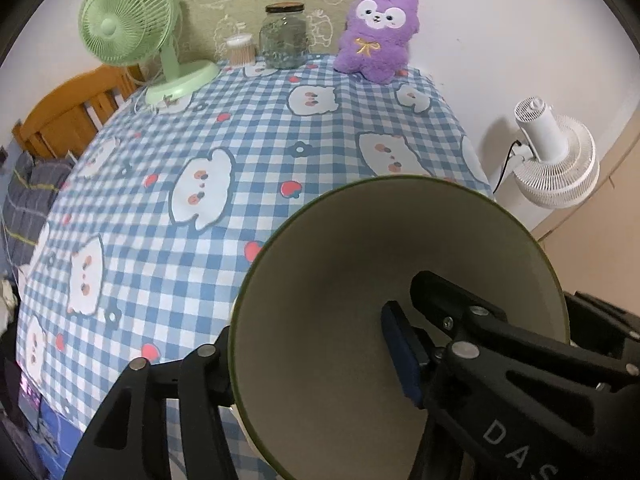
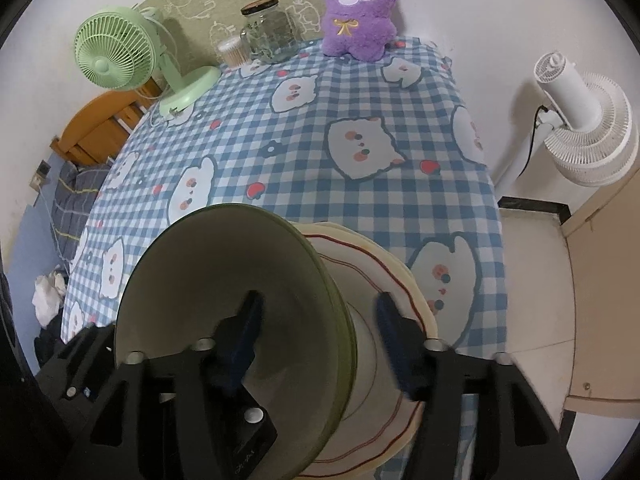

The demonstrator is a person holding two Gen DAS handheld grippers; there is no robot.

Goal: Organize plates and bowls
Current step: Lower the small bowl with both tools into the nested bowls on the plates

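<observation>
Both wrist cameras look steeply down over the near desk (image 1: 280,168) edge, very close to the bowl (image 1: 360,280), sharing the far purple plush (image 2: 360,12), glass jar (image 2: 268,32) and green fan (image 1: 128,20).

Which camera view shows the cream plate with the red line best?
The right wrist view: the cream plate lies under the green bowl, its wavy rim and red line visible. The left wrist view shows almost nothing of it; the bowl hides it.

White walls (image 1: 500,40), checked tablecloth (image 1: 248,168), wooden headboard (image 1: 68,112).
</observation>
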